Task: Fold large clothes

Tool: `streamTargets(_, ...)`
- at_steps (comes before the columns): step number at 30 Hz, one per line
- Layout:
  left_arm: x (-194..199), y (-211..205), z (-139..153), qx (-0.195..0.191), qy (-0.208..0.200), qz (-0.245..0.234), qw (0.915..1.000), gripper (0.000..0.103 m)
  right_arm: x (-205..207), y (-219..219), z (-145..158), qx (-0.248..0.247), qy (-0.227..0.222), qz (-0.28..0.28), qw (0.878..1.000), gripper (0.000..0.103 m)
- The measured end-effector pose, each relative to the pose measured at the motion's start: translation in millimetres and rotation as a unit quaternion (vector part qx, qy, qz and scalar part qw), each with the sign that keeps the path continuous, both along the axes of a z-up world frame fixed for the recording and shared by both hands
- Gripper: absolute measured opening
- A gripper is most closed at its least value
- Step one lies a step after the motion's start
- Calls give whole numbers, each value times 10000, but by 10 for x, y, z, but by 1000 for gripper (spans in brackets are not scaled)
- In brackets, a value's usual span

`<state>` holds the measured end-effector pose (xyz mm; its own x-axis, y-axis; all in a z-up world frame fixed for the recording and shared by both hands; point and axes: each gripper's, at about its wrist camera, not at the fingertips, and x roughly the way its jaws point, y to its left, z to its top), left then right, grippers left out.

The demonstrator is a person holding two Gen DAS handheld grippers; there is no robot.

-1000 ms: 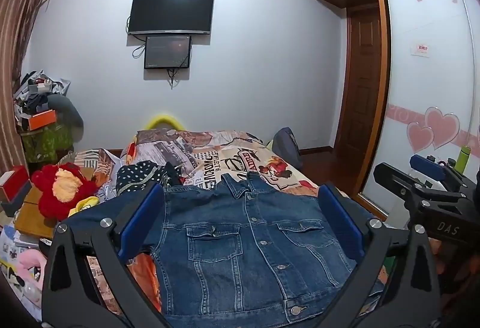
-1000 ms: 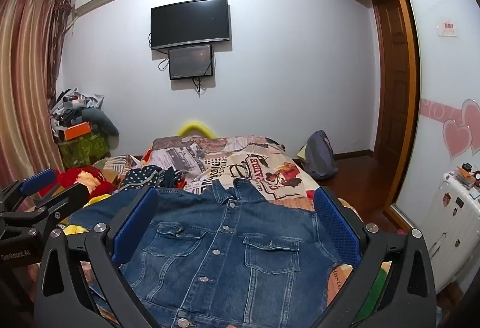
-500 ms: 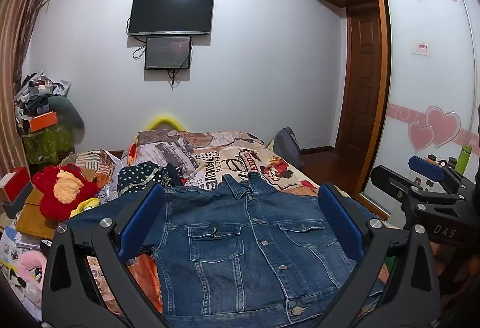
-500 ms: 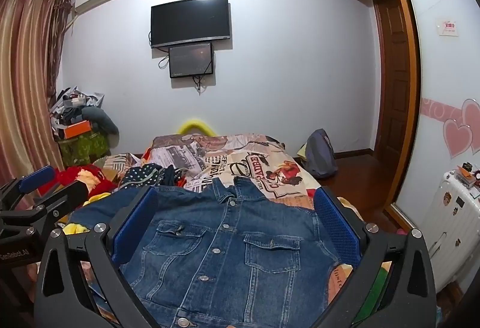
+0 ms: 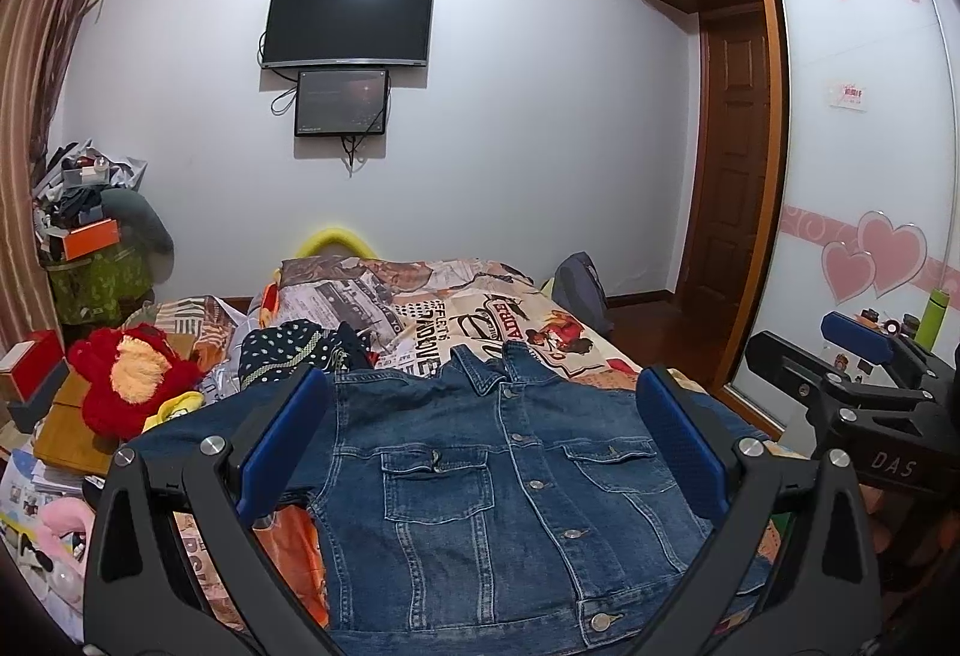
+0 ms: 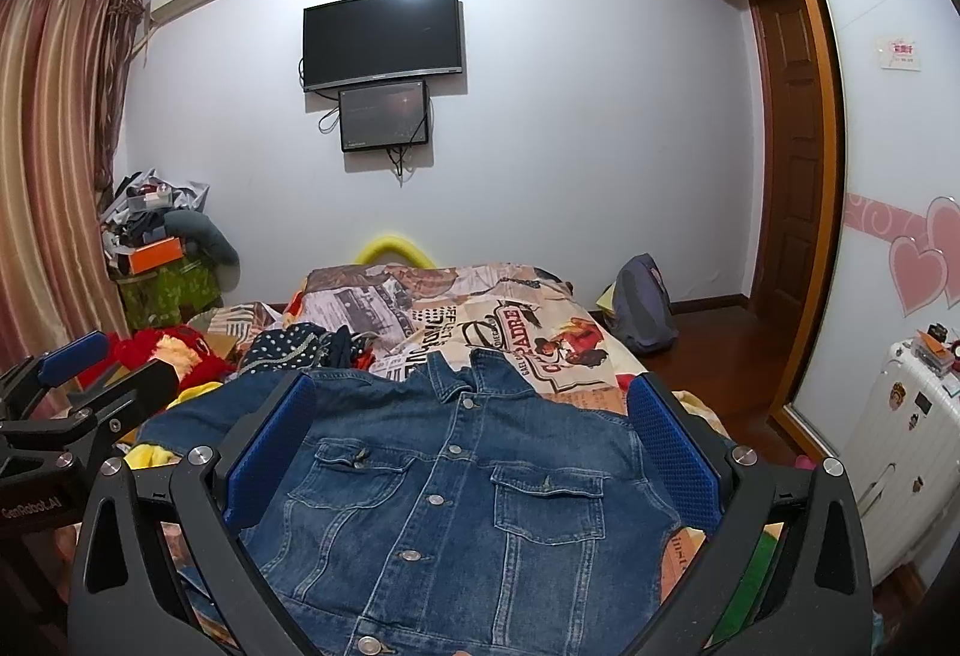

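The denim jacket [image 5: 510, 488] is spread flat, buttoned, on the bed [image 5: 456, 308], likely for folding. The left gripper [image 5: 480, 440] and right gripper [image 6: 474, 446] are held released above it, nothing grasped.

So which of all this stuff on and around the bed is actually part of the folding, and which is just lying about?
Part of the job:
denim jacket, spread flat, buttoned
left gripper, open
right gripper, open
bed, the work surface

Just lying about:
red plush toy
polka-dot garment
backpack on the floor
white suitcase
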<state>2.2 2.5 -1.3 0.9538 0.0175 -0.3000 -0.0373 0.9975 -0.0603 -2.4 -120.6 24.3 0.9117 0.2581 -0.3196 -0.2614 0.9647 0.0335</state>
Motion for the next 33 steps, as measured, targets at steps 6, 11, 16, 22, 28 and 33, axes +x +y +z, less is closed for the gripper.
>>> streamTargets(6,-3,3,4,-11,-1,-5,10000,103,4,0,-1,-1,2,-6,10000,103)
streamTargets(11,5,-10,-2,-5,2,-5,10000,103,5,0,3,0,4,2,10000,103)
streamTargets(16,0,-22,-7,-13,11,-22,10000,103,8,0,1,-4,-1,1,10000,103)
streamTargets(22,21,9,-18,-29,26,-5,10000,103,15,11,4,-17,3,20,10000,103)
streamTargets(28,22,14,-9,-39,31,-9,10000,103,14,16,0,-11,12,16,10000,103)
streamTargets(33,28,22,-17,-33,48,-9,10000,103,24,18,-3,-13,31,5,10000,103)
